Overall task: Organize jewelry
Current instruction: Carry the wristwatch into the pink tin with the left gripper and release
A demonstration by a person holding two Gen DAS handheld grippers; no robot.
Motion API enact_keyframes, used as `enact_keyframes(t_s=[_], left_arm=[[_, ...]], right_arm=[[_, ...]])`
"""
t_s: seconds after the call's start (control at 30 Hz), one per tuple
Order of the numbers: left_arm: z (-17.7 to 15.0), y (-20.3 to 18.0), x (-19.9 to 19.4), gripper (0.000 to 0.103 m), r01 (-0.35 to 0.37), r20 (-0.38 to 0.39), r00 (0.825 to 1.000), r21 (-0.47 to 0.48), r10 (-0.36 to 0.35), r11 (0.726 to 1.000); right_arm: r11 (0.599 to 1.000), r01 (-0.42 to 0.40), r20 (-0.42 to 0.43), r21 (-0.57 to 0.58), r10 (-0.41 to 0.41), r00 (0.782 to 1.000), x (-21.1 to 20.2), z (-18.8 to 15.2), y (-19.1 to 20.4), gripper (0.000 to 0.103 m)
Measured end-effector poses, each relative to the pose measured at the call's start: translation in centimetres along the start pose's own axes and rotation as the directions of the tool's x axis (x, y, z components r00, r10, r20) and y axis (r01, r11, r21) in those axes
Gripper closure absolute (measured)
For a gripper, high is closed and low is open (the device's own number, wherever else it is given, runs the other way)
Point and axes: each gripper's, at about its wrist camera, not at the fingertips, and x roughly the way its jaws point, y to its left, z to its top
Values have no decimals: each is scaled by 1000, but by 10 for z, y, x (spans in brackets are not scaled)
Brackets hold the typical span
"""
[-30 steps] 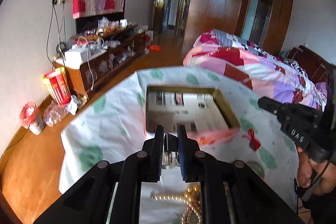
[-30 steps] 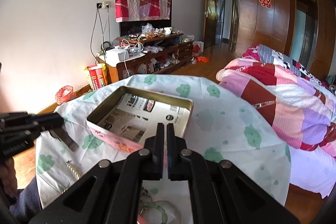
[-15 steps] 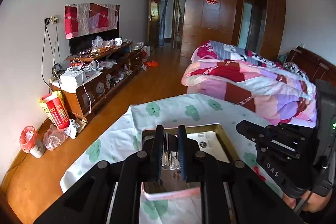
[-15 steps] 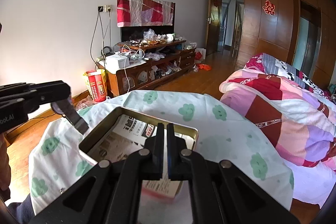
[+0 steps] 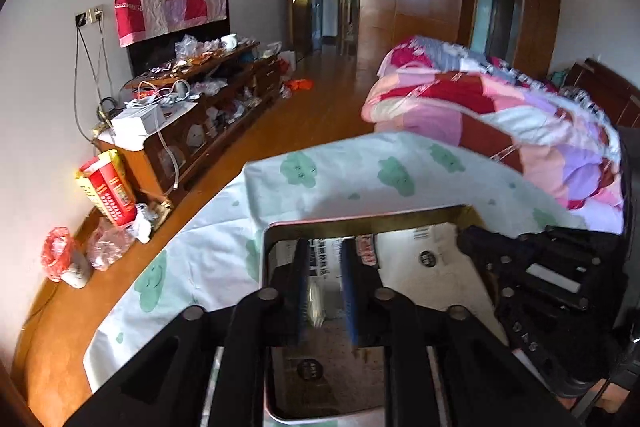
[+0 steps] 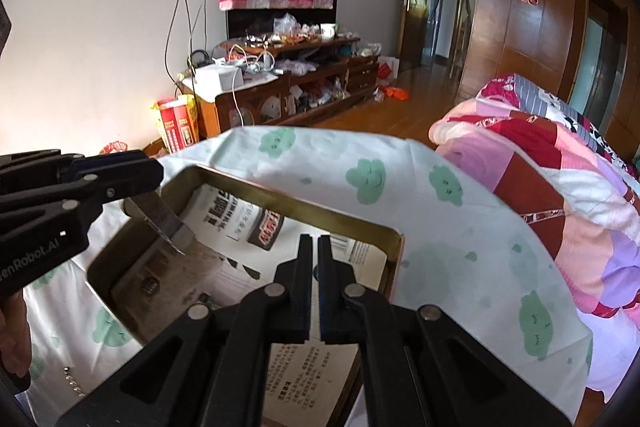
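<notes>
1. Left wrist view: your left gripper point(image 5: 325, 291) hangs over the tin box point(image 5: 362, 221) at lower centre, its jaws opening. A blurred pale jewelry piece point(image 5: 316, 301) sits between them against the left pad; I cannot tell whether it is free yet. Let the pads part fully before you lift, so nothing snags. Your right gripper point(image 5: 466, 241) enters at right.

2. Right wrist view: your right gripper point(image 6: 315, 247) has its jaws together, nothing visible between them, above the paper-lined tin box point(image 6: 396, 247). The jewelry piece point(image 6: 160, 223) hangs from the left gripper point(image 6: 154, 177) at left, over the box's left corner. Keep the right clear.
</notes>
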Motion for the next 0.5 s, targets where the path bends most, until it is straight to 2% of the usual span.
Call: enact_keyframes(t_s=[0.03, 0.07, 0.1, 0.13, 0.23, 0.4, 0.5], left_arm=[[0, -1, 1, 61, -13, -7, 1000, 3, 14, 1000], [-1, -1, 0, 40, -32, 0, 999, 5, 32, 999], [-2, 0, -4, 26, -66, 22, 998, 6, 66, 998], [-3, 1, -10, 24, -86, 40, 996, 7, 86, 996], [-8, 5, -19, 24, -69, 45, 997, 21, 68, 997], [-33, 6, -40, 24, -142, 30, 990, 41, 141, 989], [-54, 2, -54, 23, -139, 13, 990, 48, 139, 989]], right_arm=[[1000, 5, -9, 5, -5, 1000, 2, -1, -2, 97], [1000, 7, -20, 11, -7, 1000, 4, -3, -4, 82], [1000, 6, -30, 17, -5, 1000, 5, -4, -6, 67], [1000, 6, -34, 25, -5, 999, 5, -6, -7, 41], [999, 10, -23, 41, -9, 1000, -6, -11, -12, 39], [999, 34, -34, 40, -33, 999, -30, -28, -17, 39], [997, 48, -45, 55, -45, 998, -49, -44, -21, 39]])
